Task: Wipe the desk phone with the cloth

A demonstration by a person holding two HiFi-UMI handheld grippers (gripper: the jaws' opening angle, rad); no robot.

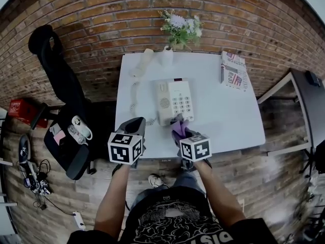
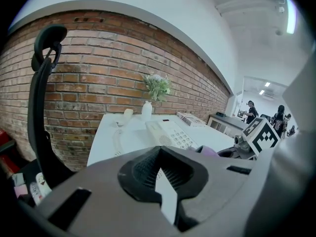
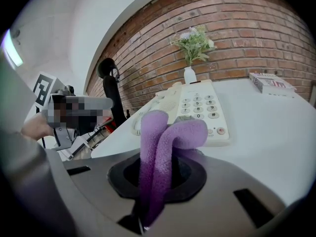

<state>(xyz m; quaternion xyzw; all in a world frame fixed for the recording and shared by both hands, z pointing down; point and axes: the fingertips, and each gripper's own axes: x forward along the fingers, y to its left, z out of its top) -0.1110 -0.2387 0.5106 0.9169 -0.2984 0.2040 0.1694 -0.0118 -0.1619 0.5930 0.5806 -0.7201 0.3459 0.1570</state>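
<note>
The cream desk phone (image 1: 174, 100) (image 2: 170, 132) (image 3: 200, 110) lies in the middle of the white desk (image 1: 228, 111), keypad up. Its handset (image 1: 141, 62) (image 2: 127, 115) is off the base, at the back left, joined by a coiled cord (image 1: 134, 98). My right gripper (image 1: 179, 132) (image 3: 148, 206) is shut on a purple cloth (image 1: 179, 127) (image 3: 163, 142), whose folded end sits at the phone's near edge. My left gripper (image 1: 136, 123) (image 2: 165, 194) hovers left of the phone's front corner, jaws together with nothing between them.
A white vase with flowers (image 1: 167, 55) (image 3: 190, 73) stands at the desk's back edge against the brick wall. A stack of printed paper (image 1: 233, 70) lies at the back right. A black office chair (image 1: 61, 85) (image 2: 42, 107) stands left of the desk.
</note>
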